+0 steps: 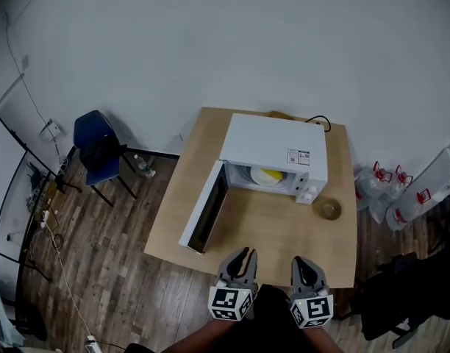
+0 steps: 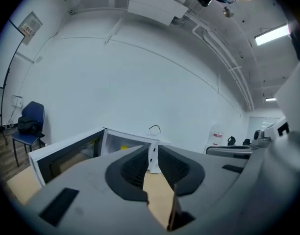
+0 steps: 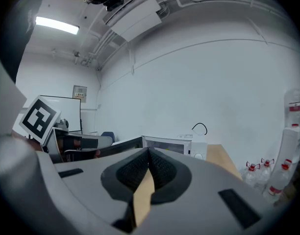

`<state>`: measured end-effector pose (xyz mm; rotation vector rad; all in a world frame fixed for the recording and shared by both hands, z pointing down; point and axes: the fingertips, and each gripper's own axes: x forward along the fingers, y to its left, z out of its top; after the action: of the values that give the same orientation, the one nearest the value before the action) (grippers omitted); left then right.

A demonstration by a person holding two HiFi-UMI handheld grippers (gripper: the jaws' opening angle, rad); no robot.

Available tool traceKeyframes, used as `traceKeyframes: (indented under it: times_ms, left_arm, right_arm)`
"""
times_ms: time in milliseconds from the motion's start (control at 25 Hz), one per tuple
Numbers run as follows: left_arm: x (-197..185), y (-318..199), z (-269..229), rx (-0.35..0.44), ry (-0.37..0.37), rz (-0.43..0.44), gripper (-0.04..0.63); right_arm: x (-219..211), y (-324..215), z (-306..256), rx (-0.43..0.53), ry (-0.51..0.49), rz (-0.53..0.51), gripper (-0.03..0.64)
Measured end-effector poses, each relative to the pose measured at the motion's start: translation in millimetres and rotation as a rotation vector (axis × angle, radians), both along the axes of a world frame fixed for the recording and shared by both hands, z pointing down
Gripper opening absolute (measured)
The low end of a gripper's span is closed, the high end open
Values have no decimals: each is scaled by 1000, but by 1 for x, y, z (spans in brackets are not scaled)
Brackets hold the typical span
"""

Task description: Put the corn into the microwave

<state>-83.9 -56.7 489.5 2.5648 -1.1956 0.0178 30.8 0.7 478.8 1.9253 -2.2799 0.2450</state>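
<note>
Corn (image 1: 269, 175) inside the open microwave (image 1: 273, 142), 12 o'clock of the left gripper (image 1: 246, 254) (fingers barely apart, empty) and right gripper (image 1: 299, 260) (fingers together, empty); either may strike the door (image 1: 206, 212) at 10 o'clock.

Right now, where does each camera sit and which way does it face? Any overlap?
Head view: on the person's head, steeply down at the table and open microwave; left gripper, right gripper at bottom.
Left gripper view: on that gripper, along its slightly parted jaws, near level, toward the microwave and wall.
Right gripper view: same along its closed jaws; left gripper's marker cube at left.
Shared: all three see the microwave and table.
</note>
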Motion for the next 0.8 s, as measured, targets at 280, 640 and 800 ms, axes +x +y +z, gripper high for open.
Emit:
traceKeyframes:
  times_ms: [280, 640, 800]
  left_arm:
    - [-20, 58, -34, 92, -30, 37, 34]
    - [-55, 93, -53, 174, -37, 17, 20]
    - [-70, 93, -52, 183, -46, -19, 18]
  right_arm:
    - [-36, 45, -24, 27, 16, -6, 58]
    - [-57, 66, -26, 20, 49, 1, 58]
    - [-67, 68, -25, 24, 58, -16, 58]
